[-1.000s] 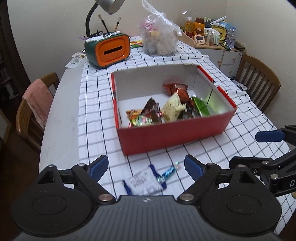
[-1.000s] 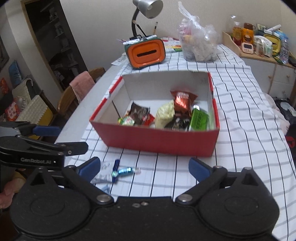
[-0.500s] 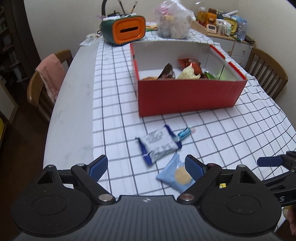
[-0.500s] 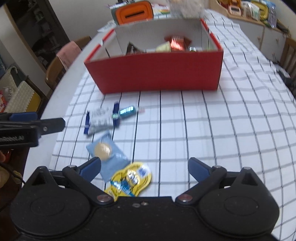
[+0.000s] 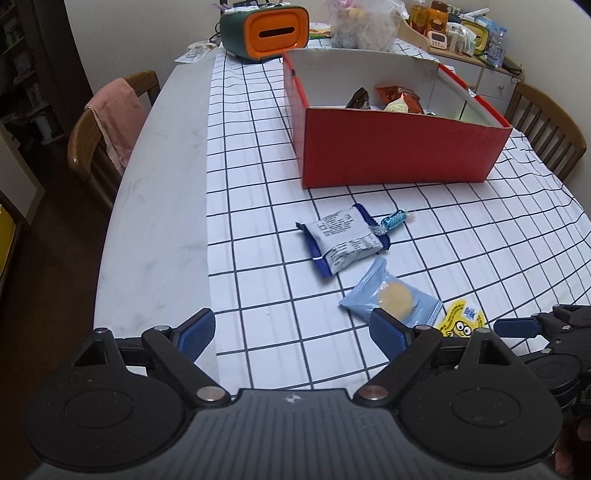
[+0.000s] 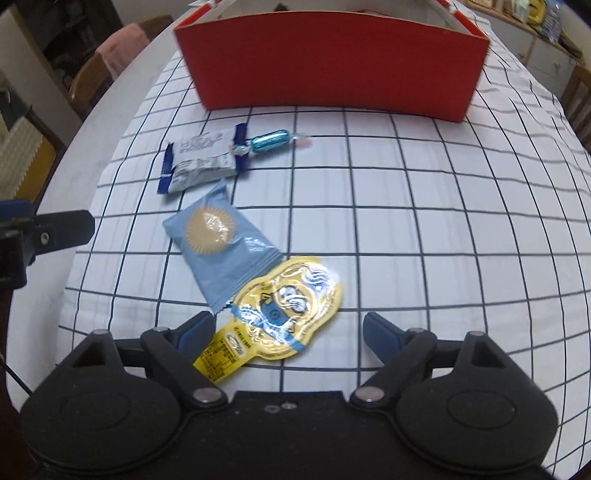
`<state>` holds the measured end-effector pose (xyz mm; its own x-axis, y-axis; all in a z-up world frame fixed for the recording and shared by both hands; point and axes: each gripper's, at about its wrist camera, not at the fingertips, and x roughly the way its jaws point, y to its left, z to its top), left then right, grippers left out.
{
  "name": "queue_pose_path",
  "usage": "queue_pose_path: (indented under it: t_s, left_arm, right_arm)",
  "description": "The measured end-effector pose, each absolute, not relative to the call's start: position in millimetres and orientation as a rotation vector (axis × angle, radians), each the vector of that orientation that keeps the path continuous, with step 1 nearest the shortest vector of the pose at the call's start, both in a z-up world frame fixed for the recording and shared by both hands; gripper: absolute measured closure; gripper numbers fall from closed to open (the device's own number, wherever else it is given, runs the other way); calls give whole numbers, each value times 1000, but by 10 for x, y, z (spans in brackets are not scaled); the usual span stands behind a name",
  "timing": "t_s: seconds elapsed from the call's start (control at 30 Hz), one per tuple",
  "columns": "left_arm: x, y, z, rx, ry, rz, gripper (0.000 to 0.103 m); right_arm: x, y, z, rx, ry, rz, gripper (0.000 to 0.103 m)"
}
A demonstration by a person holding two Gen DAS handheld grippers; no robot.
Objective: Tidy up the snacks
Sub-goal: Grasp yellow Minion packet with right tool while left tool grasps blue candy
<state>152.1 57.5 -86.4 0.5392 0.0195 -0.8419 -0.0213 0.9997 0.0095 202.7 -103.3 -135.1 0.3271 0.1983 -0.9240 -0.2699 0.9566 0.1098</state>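
A red box (image 5: 399, 147) with several snacks inside stands on the checked cloth; it also shows in the right wrist view (image 6: 332, 59). In front of it lie a white-and-blue packet (image 5: 341, 240) (image 6: 201, 160), a blue foil candy (image 5: 393, 219) (image 6: 269, 140), a light blue cookie pouch (image 5: 391, 297) (image 6: 221, 247) and a yellow minion packet (image 5: 460, 323) (image 6: 280, 306). My left gripper (image 5: 291, 332) is open and empty, near the cookie pouch. My right gripper (image 6: 288, 332) is open, low over the yellow packet, which lies between its fingers.
An orange and green case (image 5: 267, 31), a plastic bag (image 5: 362, 24) and bottles (image 5: 443, 26) stand behind the box. Chairs stand at the left (image 5: 107, 122) and the right (image 5: 546, 125). The bare table top (image 5: 159, 192) runs along the left of the cloth.
Both grippers have pulled back from the box and dropped toward the loose snacks. The right gripper has come down over the yellow packet. Both stay open.
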Motion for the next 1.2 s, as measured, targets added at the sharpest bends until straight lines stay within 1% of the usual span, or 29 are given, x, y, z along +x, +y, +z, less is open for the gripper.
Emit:
queue_pose_path:
  t_s: [0.1,0.17,0.3,0.37,0.53,0.73,1.13,1.17,1.2]
  left_arm:
    - [1525,577,-866,2,1001,25,12]
    - [1532,571,-867,10,1000,24,12]
    - [1570,539,-862,31,996,16,12]
    - [1600,510,-854,46,990,8,12]
    - [1708,378,-840,101,975,-40,12]
    - [1895,142,-850,195,950,-132,12]
    - [2558,-280,-1085,295,984,-237,13]
    - [2609,-305,-1111,296,989,-240,14]
    - [2656,-329,-1138,296,997,-251,19]
  right_arm:
    - [2022,-959,-1384,-102,1192,297,21]
    - [2019,-929,-1402,-118,1187,297,26]
    - [2014,-905,-1416,-154,1170,293,30]
    - [2010,-910,-1416,-171,1161,299,34]
    - [1988,-962,-1419,-200,1144,320,36]
    - [1945,-1100,-1397,-226,1110,386,52]
    - [2124,-1536,-1343,-160,1098,408,52]
    - [2148,-1568,-1337,-153,1098,404,52]
    - [2170,-1596,-1329,-149,1096,398,52]
